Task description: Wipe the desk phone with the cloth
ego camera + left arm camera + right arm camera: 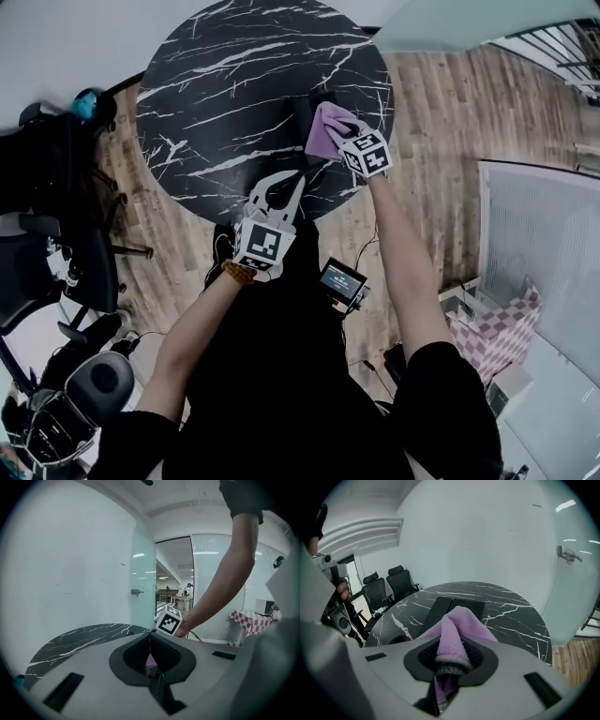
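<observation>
1. Purple cloth [458, 629] is pinched by a bunched fold in my right gripper [449, 666]. It looks soft, light and easy to drag.
2. Phone [457, 606] lies on the table [216, 84], just past the cloth. I judge it smooth and likely to slide.
3. Left gripper [150, 660] has its jaws together on nothing, near the table's edge. I could brace the phone's side with it.

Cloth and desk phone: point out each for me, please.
cloth [457, 630], right gripper view, on its raised purple fold.
desk phone [472, 605], right gripper view, on its dark top face.
</observation>
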{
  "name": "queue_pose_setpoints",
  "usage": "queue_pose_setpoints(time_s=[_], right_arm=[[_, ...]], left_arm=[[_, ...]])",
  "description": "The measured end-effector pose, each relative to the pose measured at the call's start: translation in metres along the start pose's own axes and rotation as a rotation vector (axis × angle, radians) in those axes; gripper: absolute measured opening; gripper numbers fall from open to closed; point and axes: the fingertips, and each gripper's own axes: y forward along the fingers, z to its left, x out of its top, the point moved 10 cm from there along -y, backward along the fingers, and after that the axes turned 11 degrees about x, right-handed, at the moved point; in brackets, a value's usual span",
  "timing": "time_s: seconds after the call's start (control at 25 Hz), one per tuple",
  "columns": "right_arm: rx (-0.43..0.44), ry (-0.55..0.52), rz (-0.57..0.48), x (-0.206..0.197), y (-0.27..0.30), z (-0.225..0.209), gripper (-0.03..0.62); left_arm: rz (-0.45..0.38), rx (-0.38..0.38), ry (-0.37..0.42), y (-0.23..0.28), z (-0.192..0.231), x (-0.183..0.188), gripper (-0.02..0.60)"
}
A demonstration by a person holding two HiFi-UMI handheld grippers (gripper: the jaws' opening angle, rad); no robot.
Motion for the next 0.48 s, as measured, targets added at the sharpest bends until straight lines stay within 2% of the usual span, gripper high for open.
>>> queue_pose_setpoints(time_s=[0.48], right_arm=[[0.032,0.042,0.022,-0.036,-0.01,0.012,0.073]], left_arm=[[-0.003,-0.015,0.013,0.003,-0.004,0.003,0.014]])
